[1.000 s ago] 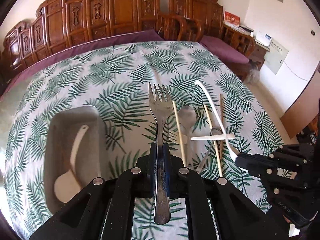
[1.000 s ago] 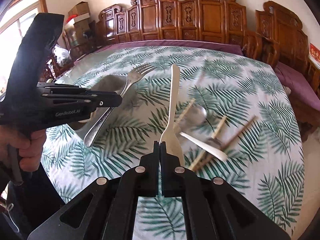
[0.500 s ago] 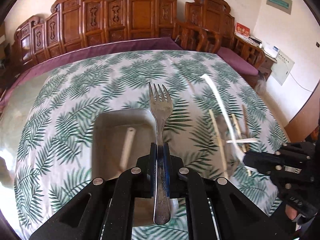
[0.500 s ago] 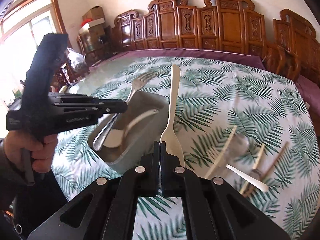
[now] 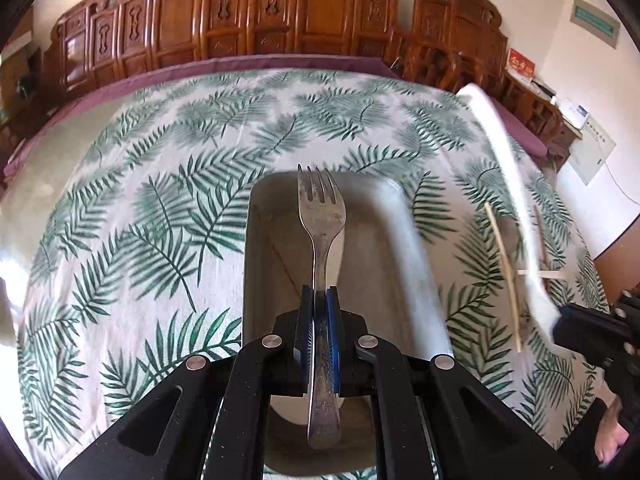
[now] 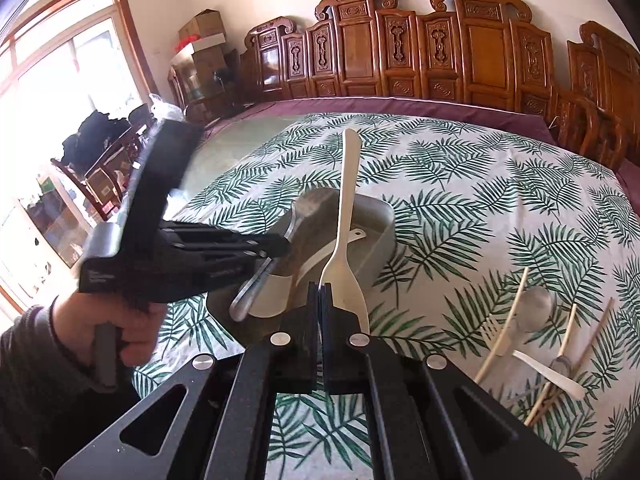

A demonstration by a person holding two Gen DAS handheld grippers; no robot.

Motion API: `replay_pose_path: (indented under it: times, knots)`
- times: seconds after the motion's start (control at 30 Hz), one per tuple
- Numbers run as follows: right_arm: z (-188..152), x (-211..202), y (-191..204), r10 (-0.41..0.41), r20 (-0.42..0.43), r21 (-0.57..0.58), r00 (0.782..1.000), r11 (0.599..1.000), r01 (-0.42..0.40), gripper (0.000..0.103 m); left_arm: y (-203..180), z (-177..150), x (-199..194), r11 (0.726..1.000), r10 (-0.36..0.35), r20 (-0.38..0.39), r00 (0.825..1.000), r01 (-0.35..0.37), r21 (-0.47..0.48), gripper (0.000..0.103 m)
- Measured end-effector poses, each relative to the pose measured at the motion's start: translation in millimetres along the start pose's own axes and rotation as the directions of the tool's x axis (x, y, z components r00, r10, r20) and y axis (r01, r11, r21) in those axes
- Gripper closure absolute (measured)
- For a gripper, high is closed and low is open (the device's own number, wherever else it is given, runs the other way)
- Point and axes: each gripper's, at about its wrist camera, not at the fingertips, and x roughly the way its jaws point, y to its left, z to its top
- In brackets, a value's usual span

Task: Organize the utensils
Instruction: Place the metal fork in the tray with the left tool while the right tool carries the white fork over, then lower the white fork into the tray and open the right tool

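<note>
Fork (image 5: 320, 216) first: the left gripper (image 5: 320, 320) has its jaws clamped on the metal handle, tines pointing away ahead of the jaws, handle end poking back behind them. Straight below and ahead of those jaws sits the grey tray (image 5: 400, 248), so the fork hangs over the tray's inside, not over the leaf-print tablecloth (image 5: 140, 240). The right gripper (image 6: 320, 292) is also shut tight, pinching the broad end of a cream plastic utensil (image 6: 346, 216) — its thin handle runs forward from the jaws and crosses over the tray (image 6: 380, 236). Whether that broad end is a spoon or a fork cannot be told. A white spoon (image 6: 280, 284) already lies inside the tray, under the left jaws.

To the right of the right jaws, well apart from the tray, the unsorted pile (image 6: 536, 336) waits: chopsticks, a white plastic fork and spoons, lying crossed.

The step in hand looks like dropping both held pieces into the tray. Done well, each gripper would go lower until the piece is near the tray floor, with its length turned along the tray's long side, and only then loosen — letting go from high up risks a bounce over the rim. One hand at a time seems wise; the two grippers are close over the same tray and could knock each other.
</note>
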Motion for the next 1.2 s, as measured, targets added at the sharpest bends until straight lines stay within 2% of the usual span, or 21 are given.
replay_pose_path:
  times: [0.33, 0.47, 0.67, 0.8, 0.9, 1.0, 1.2]
  knots:
    - [-0.6, 10.0, -0.7, -0.006, -0.017, 0.010, 1.000, 1.000, 0.006, 0.101, 3.7, 2.7, 20.2, 1.000, 0.013, -0.041, 0.999, -0.013, 0.010, 0.097]
    - [-2.3, 15.6, -0.1, -0.005, -0.025, 0.024, 1.000, 1.000, 0.006, 0.101, 2.8, 4.3, 11.1, 1.000, 0.008, -0.021, 1.000, -0.008, 0.022, 0.097]
    - [1.2, 23.8, 7.9, 0.017, -0.025, 0.039, 1.000, 0.999, -0.016, 0.101, 15.2, 7.9, -11.9, 1.000, -0.024, 0.024, 0.999, 0.024, -0.013, 0.097]
    - [3.9, 35.1, 14.0, 0.032, -0.038, 0.052, 0.999, 0.998, -0.030, 0.101, 27.5, 10.6, -32.3, 1.000, -0.009, 0.073, 0.997, 0.011, -0.025, 0.095]
    - [4.9, 46.4, 19.6, 0.047, -0.052, 0.065, 0.998, 0.997, -0.044, 0.101, 36.2, 12.0, -41.0, 0.999, 0.009, 0.094, 0.996, -0.006, -0.035, 0.090]
    - [5.1, 55.3, 23.2, 0.053, -0.066, 0.075, 0.996, 0.996, -0.048, 0.101, 44.0, 13.5, -46.5, 0.999, 0.021, 0.107, 0.994, -0.017, -0.042, 0.089]
    - [1.7, 77.7, 24.7, 0.050, -0.101, 0.100, 0.994, 0.994, -0.040, 0.101, 54.2, 14.7, -58.1, 0.998, 0.013, 0.131, 0.991, -0.005, -0.060, 0.087]
